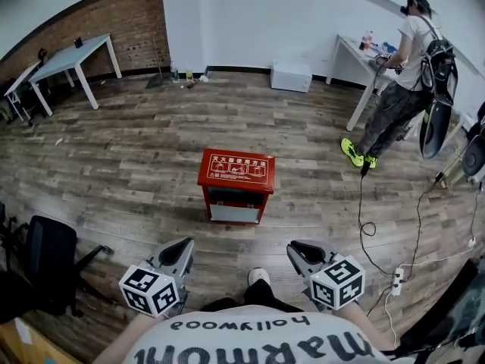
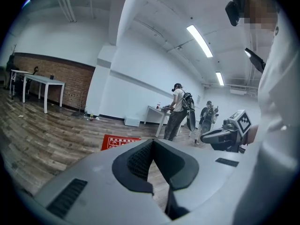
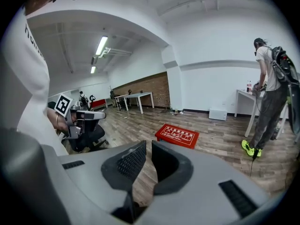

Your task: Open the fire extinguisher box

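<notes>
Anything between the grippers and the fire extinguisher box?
Nothing. In the head view only bare wood floor lies between the left gripper, the right gripper and the fire extinguisher box. Both gripper views show the same bare stretch.

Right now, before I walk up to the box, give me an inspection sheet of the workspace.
Surface: wooden plank floor.
Job's things: red fire extinguisher box, lid down, standing well apart from both grippers.
Clutter: small items and a white box by the far wall.
Grippers: left gripper jaws together, empty; right gripper jaws slightly apart, empty.
Cables: black cable on the floor at right; power strip nearby.
Surroundings: white tables, black chair, another person at a table.
</notes>
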### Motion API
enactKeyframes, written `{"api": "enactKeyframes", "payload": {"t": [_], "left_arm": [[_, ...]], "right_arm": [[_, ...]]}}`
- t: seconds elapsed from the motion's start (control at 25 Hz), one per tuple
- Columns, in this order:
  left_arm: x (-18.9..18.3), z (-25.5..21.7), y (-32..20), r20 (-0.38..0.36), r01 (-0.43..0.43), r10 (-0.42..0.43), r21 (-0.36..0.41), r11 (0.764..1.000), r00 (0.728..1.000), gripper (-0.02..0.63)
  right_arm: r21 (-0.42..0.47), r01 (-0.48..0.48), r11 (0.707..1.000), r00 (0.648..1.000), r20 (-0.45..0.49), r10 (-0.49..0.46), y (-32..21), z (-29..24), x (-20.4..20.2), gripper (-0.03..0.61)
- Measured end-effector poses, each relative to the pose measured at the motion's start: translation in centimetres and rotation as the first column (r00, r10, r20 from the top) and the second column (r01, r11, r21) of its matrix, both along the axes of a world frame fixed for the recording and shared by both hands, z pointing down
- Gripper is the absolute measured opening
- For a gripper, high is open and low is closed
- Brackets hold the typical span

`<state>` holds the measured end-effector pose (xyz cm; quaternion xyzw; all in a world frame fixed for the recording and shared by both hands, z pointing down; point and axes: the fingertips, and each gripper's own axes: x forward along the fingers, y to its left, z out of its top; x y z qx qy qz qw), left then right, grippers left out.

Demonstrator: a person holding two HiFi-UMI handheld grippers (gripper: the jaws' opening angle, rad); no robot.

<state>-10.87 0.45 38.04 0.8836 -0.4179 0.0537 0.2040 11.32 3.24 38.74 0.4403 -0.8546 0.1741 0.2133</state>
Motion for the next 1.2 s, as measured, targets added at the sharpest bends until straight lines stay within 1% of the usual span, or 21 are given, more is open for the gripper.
{"api": "enactKeyframes", "payload": {"t": [0.24,0.48,0.8,0.92,1.04,1.2], "left_arm": [[1.2,-0.2,-4.8,-0.009,0.061,-0.061,-0.003,0.998,0.998,0.006],[2.5,0.6,-8.6,-0.003,0.114,-0.114,-0.029,0.993,0.994,0.006],[5.3,0.9,-13.5,0.0,0.143,-0.143,-0.038,0.989,0.99,0.006],[6.1,0.9,-15.2,-0.002,0.159,-0.159,-0.03,0.987,0.987,0.006],[6.1,1.2,-16.9,0.001,0.187,-0.187,-0.018,0.982,0.982,0.006],[6.1,1.8,-19.1,-0.017,0.229,-0.229,-0.014,0.973,0.973,0.006]], "right_arm": [[-0.011,0.045,0.999,0.999,-0.001,-0.045,-5.7,0.1,1.6,0.041],[-0.024,0.072,0.997,0.997,-0.003,-0.072,-10.4,0.5,3.8,0.041],[-0.042,0.1,0.994,0.995,-0.006,-0.1,-15.7,1.0,6.7,0.041],[-0.043,0.111,0.993,0.994,-0.015,-0.112,-17.6,1.2,7.9,0.041],[-0.038,0.13,0.991,0.991,-0.028,-0.132,-19.4,1.5,8.7,0.041],[-0.034,0.147,0.989,0.988,-0.045,-0.148,-21.1,1.9,9.7,0.041]]}}
